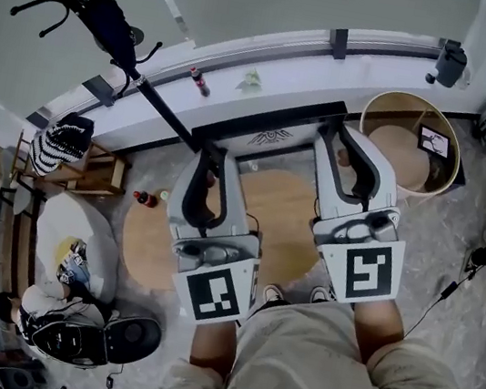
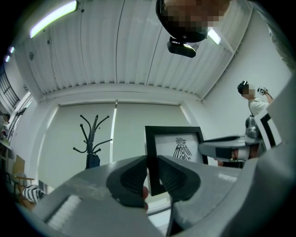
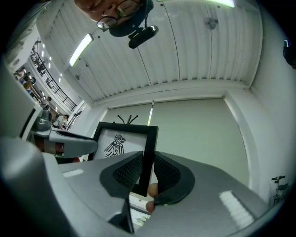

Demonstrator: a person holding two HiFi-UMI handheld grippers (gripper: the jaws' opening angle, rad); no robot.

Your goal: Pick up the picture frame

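My left gripper (image 2: 151, 170) pinched the left border of the picture frame (image 2: 178, 147), and my right gripper (image 3: 148, 169) pinched its right border. The frame stood upright between them, in the air over the round table (image 1: 146, 247).

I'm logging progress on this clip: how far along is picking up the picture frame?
Done: the left gripper is clamped on one side edge of the picture frame, and the right gripper on the opposite edge. In hand: the frame is held upright between them, apparently clear of the round table below. Left: nothing obvious; the pickup looks complete.
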